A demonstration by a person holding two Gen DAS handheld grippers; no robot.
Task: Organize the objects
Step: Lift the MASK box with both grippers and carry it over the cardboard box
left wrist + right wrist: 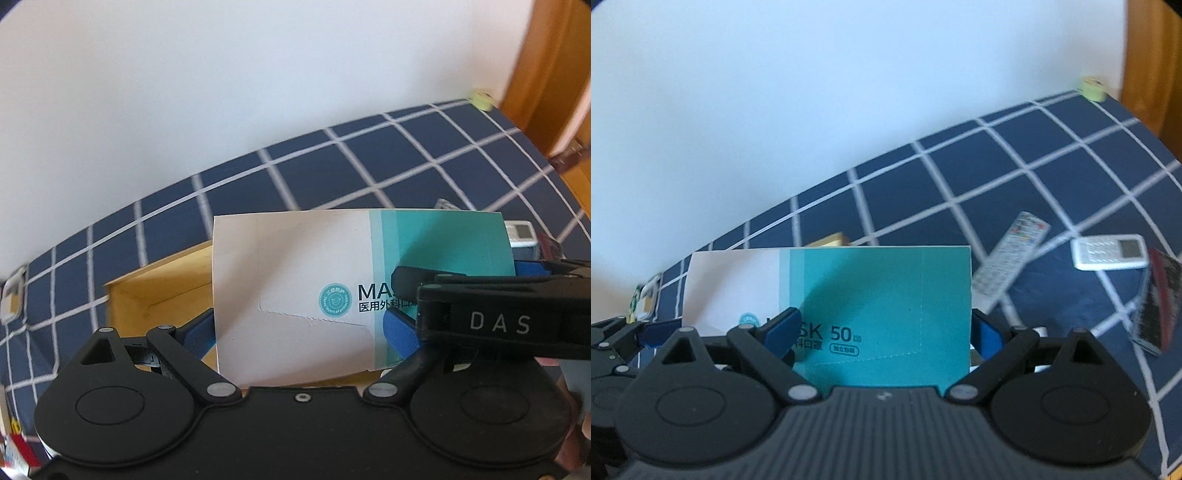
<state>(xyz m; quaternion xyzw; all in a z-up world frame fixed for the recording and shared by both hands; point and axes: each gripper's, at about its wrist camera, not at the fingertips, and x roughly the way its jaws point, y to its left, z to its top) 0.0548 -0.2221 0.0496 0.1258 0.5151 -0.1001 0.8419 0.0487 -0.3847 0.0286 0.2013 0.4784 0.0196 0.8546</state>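
Observation:
A white and teal mask box (314, 280) stands between the blue pads of my left gripper (301, 328), which is shut on its white end. It is held over an open wooden box (159, 291) on the blue checked cloth. My right gripper (882, 332) is shut on the teal end of the same mask box (882, 295). In the left wrist view the right gripper's black body (498, 321) crosses in front at the right.
A grey remote (1008, 258), a white remote (1108, 251) and a dark red-and-black packet (1156, 302) lie on the cloth to the right. A pale green tape roll (1091, 88) sits at the far corner. A white wall runs behind; a wooden door (546, 74) is at right.

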